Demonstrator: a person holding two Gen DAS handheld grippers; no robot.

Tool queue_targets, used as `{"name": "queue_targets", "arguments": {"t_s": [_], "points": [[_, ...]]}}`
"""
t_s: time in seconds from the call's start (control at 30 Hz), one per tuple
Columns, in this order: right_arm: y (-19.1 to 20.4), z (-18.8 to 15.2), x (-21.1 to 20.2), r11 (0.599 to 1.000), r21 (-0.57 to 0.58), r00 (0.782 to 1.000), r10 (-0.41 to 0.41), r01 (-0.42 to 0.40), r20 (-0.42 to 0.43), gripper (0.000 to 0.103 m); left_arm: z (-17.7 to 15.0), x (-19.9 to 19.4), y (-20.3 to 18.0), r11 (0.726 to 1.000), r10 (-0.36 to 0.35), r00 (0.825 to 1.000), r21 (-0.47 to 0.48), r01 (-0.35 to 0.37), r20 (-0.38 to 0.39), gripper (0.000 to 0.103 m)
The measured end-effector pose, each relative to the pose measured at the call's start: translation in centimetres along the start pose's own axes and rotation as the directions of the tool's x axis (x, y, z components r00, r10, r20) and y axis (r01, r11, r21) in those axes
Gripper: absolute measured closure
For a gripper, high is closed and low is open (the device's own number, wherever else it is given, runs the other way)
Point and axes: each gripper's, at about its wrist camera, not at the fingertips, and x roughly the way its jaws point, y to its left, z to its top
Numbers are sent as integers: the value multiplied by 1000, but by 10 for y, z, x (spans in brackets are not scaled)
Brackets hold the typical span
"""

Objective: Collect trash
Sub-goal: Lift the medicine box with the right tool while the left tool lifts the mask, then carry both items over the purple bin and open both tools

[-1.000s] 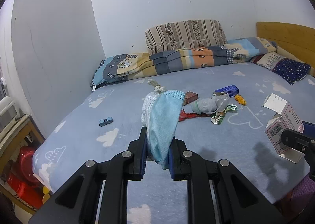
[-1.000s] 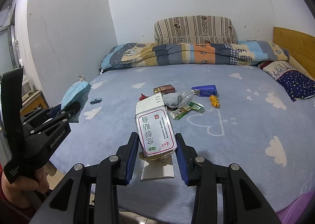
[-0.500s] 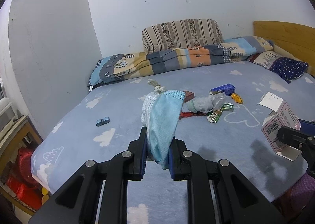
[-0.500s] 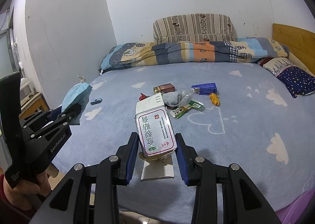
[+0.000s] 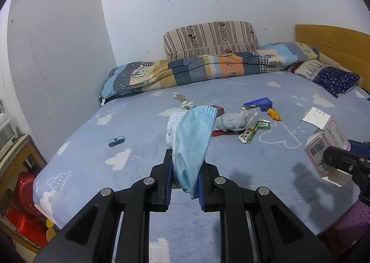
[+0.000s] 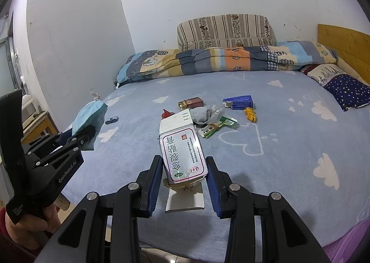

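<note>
Left gripper (image 5: 184, 177) fingers clamp a blue face mask (image 5: 190, 140); right gripper (image 6: 185, 171) fingers clamp a medicine box (image 6: 182, 153) over the bed (image 6: 289, 147).

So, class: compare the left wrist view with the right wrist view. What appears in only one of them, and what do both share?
Only the left wrist view: red plastic items on the floor left of the bed.

Only the right wrist view: the hand gripping the left gripper.

Both: the mask clamped in the left gripper, the box in the right gripper, the litter pile and the striped pillow.
</note>
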Motion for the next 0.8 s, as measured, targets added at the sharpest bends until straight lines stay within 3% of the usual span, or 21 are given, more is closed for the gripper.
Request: {"name": "queue_targets", "arguments": {"t_s": [0.1, 0.23, 0.33, 0.47, 0.63, 0.7, 0.8], "points": [[-3, 0, -3, 1000, 13, 1000, 0, 0, 3, 64, -1, -1, -2, 1000, -15, 1000, 3, 15, 2, 86], [-12, 3, -13, 999, 54, 1000, -9, 8, 25, 64, 1, -7, -10, 991, -131, 991, -6, 131, 10, 86], [-27, 6, -33, 994, 109, 998, -22, 15, 61, 64, 2, -19, -26, 975, -219, 975, 26, 219, 28, 86], [-54, 3, -72, 976, 217, 995, -23, 1, 101, 64, 8, -35, -53, 936, -348, 937, 67, 346, 23, 86], [-96, -12, -132, 955, 289, 987, -101, 62, 122, 64, 21, -67, -107, 843, -518, 856, 177, 508, 6, 86], [-122, -26, -165, 932, 342, 978, -169, 119, 122, 64, 25, -78, -135, 781, -593, 804, 219, 585, -33, 86], [-159, -46, -206, 885, 429, 961, -251, 179, 117, 64, 31, -92, -182, 656, -710, 693, 243, 715, -123, 86]]}}
